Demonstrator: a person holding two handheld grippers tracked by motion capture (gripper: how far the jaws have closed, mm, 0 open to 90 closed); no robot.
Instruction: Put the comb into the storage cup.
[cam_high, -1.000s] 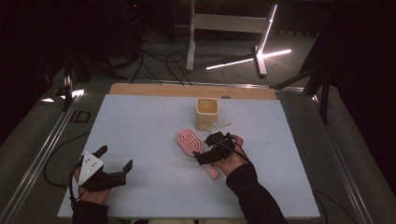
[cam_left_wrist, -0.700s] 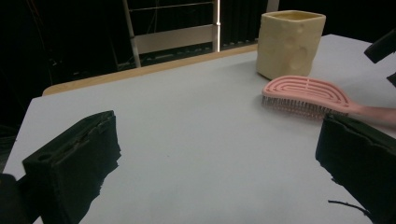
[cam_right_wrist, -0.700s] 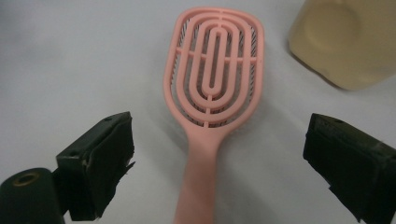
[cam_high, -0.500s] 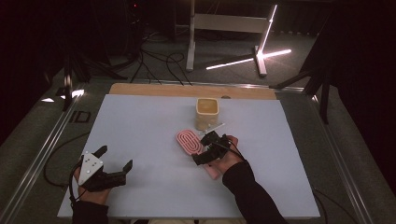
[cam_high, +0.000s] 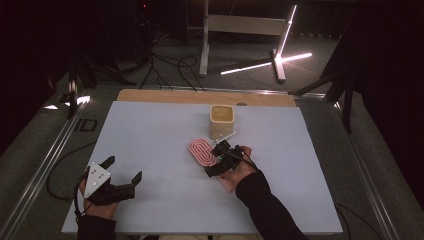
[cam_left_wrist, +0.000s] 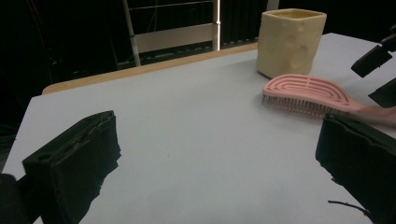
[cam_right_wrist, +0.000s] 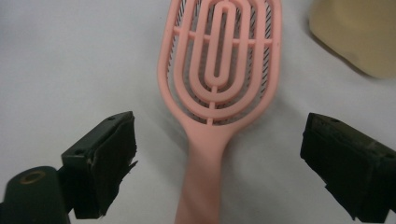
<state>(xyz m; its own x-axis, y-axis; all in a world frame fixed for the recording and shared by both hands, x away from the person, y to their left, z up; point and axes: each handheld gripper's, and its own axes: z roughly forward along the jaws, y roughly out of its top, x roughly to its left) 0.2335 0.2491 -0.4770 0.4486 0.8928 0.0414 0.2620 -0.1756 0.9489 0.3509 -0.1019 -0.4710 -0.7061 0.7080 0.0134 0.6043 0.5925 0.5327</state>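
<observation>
Straddling the pink brush (cam_right_wrist: 219, 70) handle, right gripper (cam_right_wrist: 219, 154) jaws spread wide, not touching; handle end cut off at frame bottom. Brush lies mid-table beside the cream cup (cam_high: 222, 120). Left gripper (cam_high: 122, 170) released, idle near the table's (cam_high: 150, 125) front-left edge, bare surface around it.

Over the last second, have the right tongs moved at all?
Yes. The right tongs have slid a little to the left over the pink brush, judged against the yellow cup, jaws open astride its handle.
</observation>
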